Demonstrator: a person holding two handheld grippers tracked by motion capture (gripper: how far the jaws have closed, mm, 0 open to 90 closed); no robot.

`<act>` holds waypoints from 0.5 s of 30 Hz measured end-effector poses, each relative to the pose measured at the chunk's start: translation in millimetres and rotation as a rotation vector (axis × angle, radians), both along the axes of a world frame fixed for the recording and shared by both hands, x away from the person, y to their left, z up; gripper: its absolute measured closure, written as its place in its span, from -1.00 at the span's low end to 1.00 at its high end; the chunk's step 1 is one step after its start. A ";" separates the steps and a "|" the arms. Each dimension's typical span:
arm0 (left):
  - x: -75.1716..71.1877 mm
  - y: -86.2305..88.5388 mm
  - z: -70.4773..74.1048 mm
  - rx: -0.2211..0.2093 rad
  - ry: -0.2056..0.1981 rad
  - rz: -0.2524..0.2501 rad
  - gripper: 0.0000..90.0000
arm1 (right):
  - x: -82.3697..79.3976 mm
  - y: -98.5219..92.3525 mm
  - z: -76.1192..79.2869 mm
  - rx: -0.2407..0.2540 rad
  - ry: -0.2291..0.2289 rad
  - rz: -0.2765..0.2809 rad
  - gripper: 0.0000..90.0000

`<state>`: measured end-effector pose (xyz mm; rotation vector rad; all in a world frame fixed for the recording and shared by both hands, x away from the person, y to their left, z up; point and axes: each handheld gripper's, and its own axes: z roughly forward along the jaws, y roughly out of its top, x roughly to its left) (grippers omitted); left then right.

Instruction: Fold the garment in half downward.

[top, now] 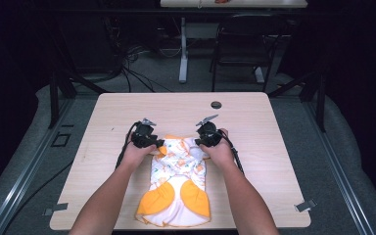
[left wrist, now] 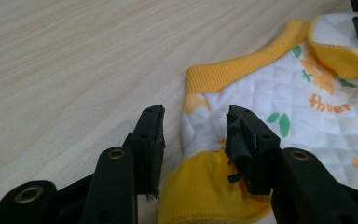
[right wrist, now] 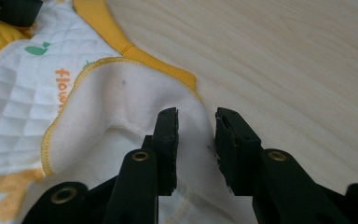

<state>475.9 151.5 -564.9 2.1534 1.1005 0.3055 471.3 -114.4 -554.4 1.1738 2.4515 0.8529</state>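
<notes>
The person's two forearms are bare, with no sleeve on them, and each hand closes around a black tool.

The left gripper has two flat black jaws on thick black arms, and each arm has a brass-coloured rivet ring. The pad of its jaw at 3 o'clock is torn, with loose black strips hanging from it. From above, it has a small grey three-cornered plate on top, and a black cable goes down from it toward 7 o'clock.

The right gripper is built the same: black jaws, ribbed inner pads, brass rings. Its black cable goes toward 5 o'clock.
</notes>
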 end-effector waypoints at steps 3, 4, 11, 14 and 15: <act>0.0 -0.3 -2.7 0.000 0.006 0.006 0.22 | 1.1 -0.1 -4.4 -0.002 0.015 -0.003 0.48; 0.2 0.0 -3.3 0.004 0.015 0.003 0.20 | 1.5 -0.7 -5.5 0.006 0.021 -0.005 0.47; -1.4 -1.0 -5.9 0.022 0.031 -0.019 0.21 | 1.9 -1.4 -9.8 -0.001 0.047 -0.005 0.39; -2.4 -1.0 -6.1 0.015 0.034 -0.022 0.25 | 2.8 -2.3 -9.7 0.000 0.062 -0.007 0.40; -3.4 -1.3 -6.5 0.010 0.032 -0.027 0.30 | 4.4 -4.7 -10.8 0.045 0.096 -0.037 0.41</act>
